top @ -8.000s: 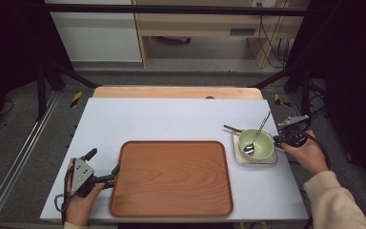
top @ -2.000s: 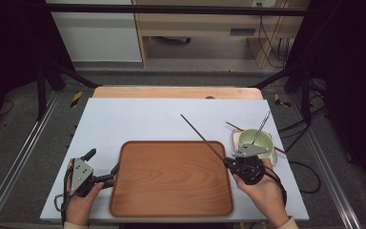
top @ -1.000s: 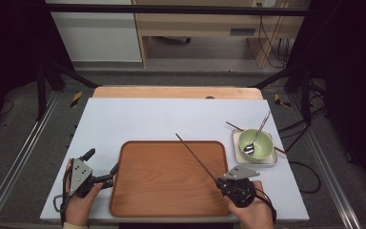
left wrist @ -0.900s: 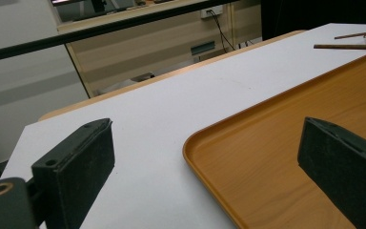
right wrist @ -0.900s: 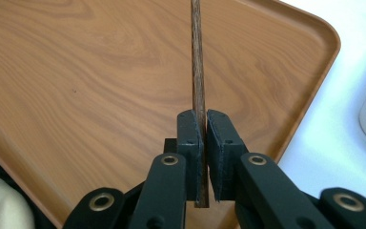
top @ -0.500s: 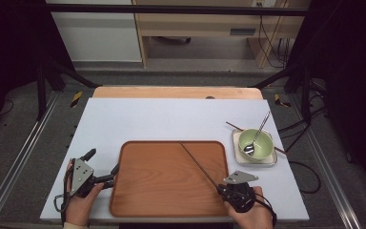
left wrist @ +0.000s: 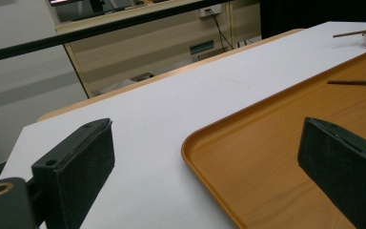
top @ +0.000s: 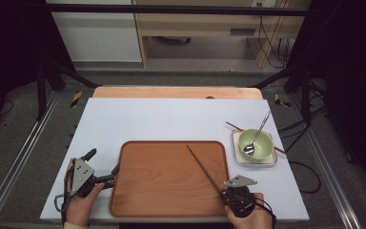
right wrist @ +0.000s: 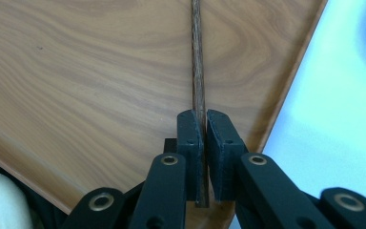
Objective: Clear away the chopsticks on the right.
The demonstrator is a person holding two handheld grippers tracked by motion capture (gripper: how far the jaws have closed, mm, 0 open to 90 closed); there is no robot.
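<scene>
The right gripper [top: 220,192], jaws clamped on one chopstick [top: 203,167], has lowered it onto the tray [top: 138,191], tip toward 11 o'clock; release follows. Left gripper [top: 106,177] jaws stand open, idle.

Black two-jaw left gripper [top: 116,170], right gripper [right wrist: 201,125], brass-ringed screws, grey three-cornered plates, trailing black cables

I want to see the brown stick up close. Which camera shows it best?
The right gripper view: the chopstick runs up from between the shut jaws, over the tray. The high view shows its whole length as a thin slanting line. The left gripper view shows a short piece far off.
</scene>
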